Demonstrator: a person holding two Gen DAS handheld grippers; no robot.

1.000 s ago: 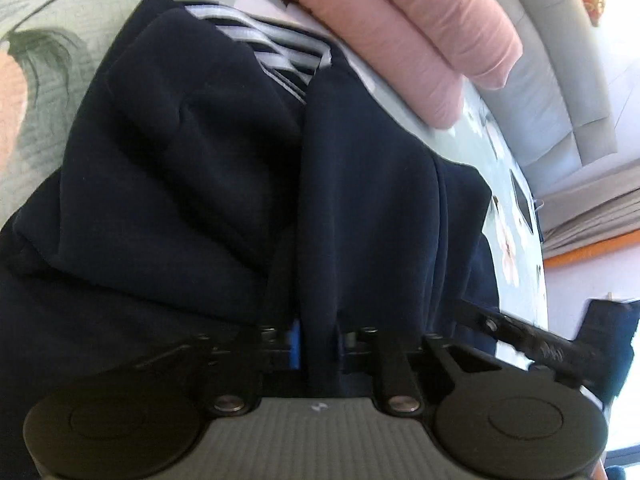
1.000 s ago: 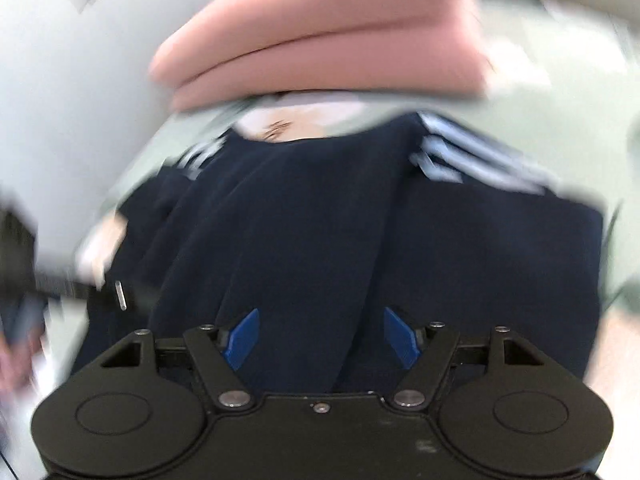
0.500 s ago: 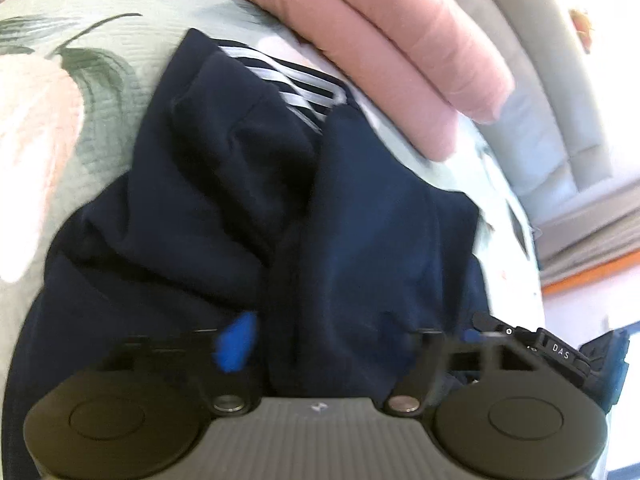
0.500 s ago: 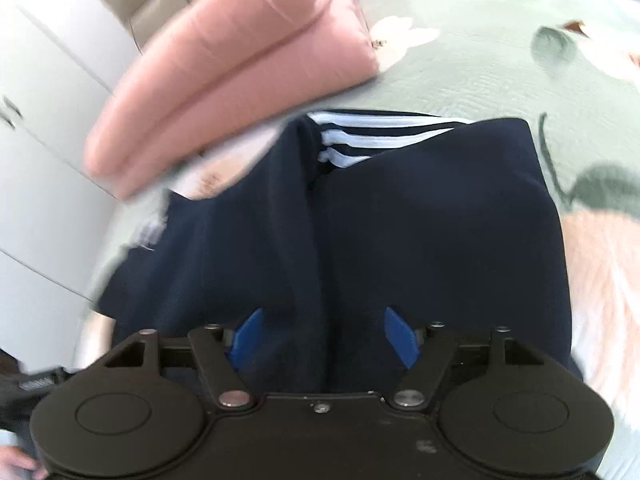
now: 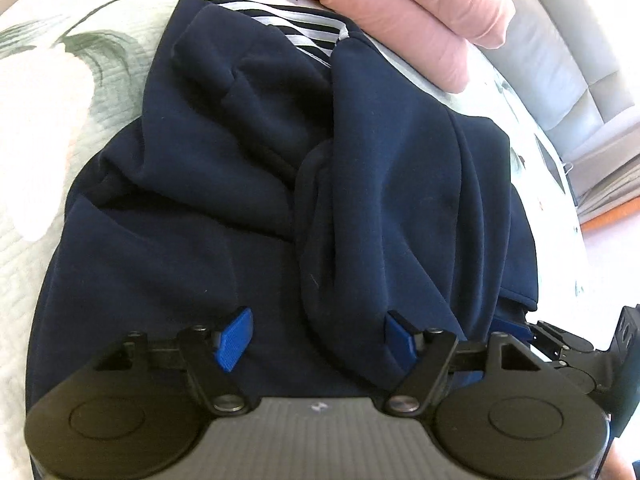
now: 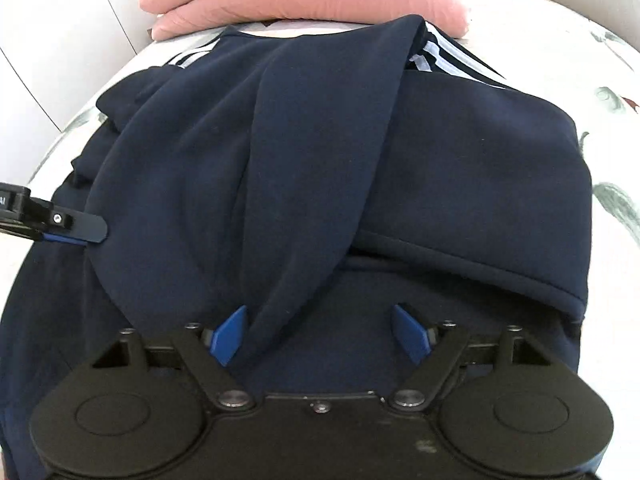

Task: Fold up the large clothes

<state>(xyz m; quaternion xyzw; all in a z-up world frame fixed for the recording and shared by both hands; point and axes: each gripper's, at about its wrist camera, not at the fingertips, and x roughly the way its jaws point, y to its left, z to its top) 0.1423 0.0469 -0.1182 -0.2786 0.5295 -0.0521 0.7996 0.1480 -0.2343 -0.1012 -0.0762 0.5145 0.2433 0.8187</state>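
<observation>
The dark blue garment [image 5: 248, 184] lies heaped on the flowered bed cover [image 5: 48, 128], its white-striped end up at twelve o'clock against the pink folded bedding [image 5: 420, 12]. Its long axis runs from six to twelve o'clock, straight away from both tools.

The left hand-held gripper [image 5: 316, 336] has just been opening, then eased in a little; its jaws stand apart, with a thick rolled fold of cloth rising between them, lying against the right-hand pad and clear of the other, so nothing is pinched. The right hand-held gripper [image 6: 320, 332] has just been opening too and stands wide, a draped flap [image 6: 312, 168] hanging down toward its left pad without being clamped.

From the right-wrist view the left tool's finger shows at nine o'clock, at the cloth's edge. I'd judge the right one is better placed for the loose hem at three o'clock, the left for the central fold.
</observation>
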